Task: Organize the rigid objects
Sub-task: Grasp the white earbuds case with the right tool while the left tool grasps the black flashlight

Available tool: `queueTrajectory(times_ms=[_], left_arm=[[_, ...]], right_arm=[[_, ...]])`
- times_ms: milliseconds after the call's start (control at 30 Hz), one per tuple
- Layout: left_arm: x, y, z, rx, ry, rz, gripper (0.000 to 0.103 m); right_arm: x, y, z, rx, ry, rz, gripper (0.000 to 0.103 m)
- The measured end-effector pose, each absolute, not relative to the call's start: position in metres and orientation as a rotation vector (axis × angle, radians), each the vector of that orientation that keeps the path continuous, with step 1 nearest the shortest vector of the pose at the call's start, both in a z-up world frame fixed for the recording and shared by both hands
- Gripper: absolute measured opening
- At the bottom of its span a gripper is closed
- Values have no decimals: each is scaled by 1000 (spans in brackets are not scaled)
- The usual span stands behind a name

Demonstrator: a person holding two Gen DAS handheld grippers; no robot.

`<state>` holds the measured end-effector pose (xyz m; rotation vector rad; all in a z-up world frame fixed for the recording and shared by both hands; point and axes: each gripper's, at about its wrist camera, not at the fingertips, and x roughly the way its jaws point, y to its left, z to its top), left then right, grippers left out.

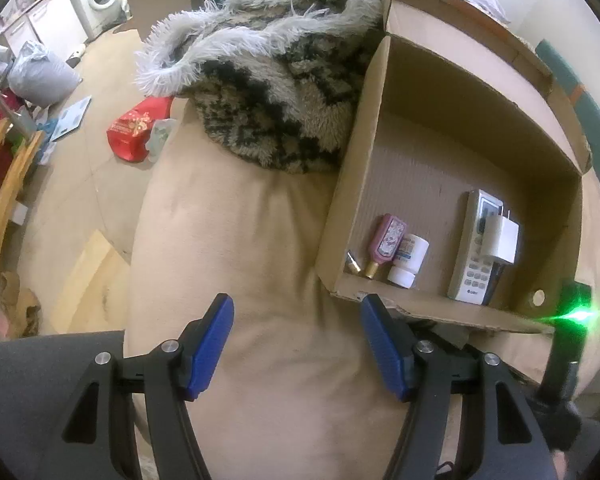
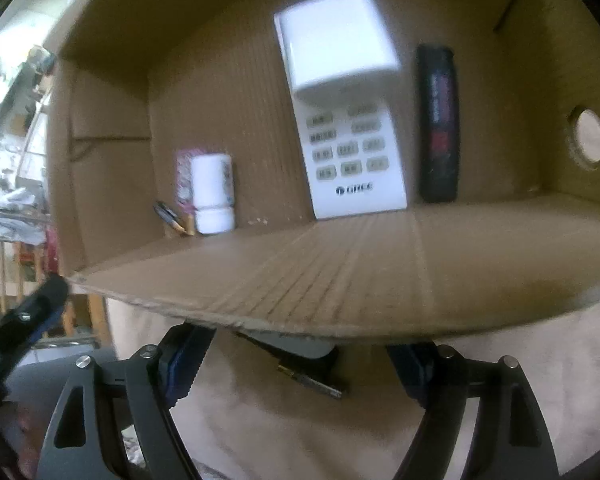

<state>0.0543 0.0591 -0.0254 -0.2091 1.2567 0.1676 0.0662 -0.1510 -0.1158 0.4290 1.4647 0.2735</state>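
Ahead of the blue-padded jaws, a brown cardboard box (image 1: 452, 160) holds a white remote (image 1: 474, 248), white charger (image 1: 500, 240), pink patterned bottle (image 1: 387, 240) and a black stick (image 2: 438, 128), perhaps red-lettered. Beyond lies a grey-and-black mottled fleece (image 1: 268, 92) on beige cushion (image 1: 240, 240).

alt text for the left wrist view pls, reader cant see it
An open cardboard box on a beige cushion holds a white remote, a white charger, a pink bottle and a white bottle. The open, empty left gripper hovers in front.
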Motion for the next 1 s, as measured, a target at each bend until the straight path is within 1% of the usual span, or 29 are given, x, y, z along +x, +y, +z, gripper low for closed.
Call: queueTrajectory(times_ms=[67,100,133,200,333,433,500,633,700,733,800,867,1000], left_arm=[[55,59,-26,-208,1257,164,63],[55,58,-27,-207,1258,158,63],[55,57,-28,-202,1260,147,63],[55,53,-29,-191,1260,123,63],[56,50,-30,-164,1252,126,64],[56,49,-31,-150,1250,134,69],[56,48,-34,-138,1259,125,78],[52,37,-47,-124,1321,62,87],[49,21,-52,-83,1336,-1,98],[47,11,-55,-52,1344,-40,100],[46,-8,-62,-1,1363,-111,102],[45,-26,-71,41,1382,-183,102],[44,-58,-90,171,1406,-285,102]], right_arm=[[64,-146,-116,400,1455,257,86],[64,-146,-115,402,1449,248,81],[63,-147,-115,399,1447,234,71],[60,-152,-114,391,1452,207,56],[55,-167,-101,451,1410,234,56],[44,-175,-88,489,1403,247,56],[38,-183,-79,512,1398,258,56],[28,-195,-46,496,1354,294,56],[25,-203,-35,492,1327,302,56],[23,-206,-32,492,1315,302,56],[14,-214,-34,519,1293,302,56],[16,-223,-47,579,1299,299,56],[23,-234,-54,636,1290,277,56]])
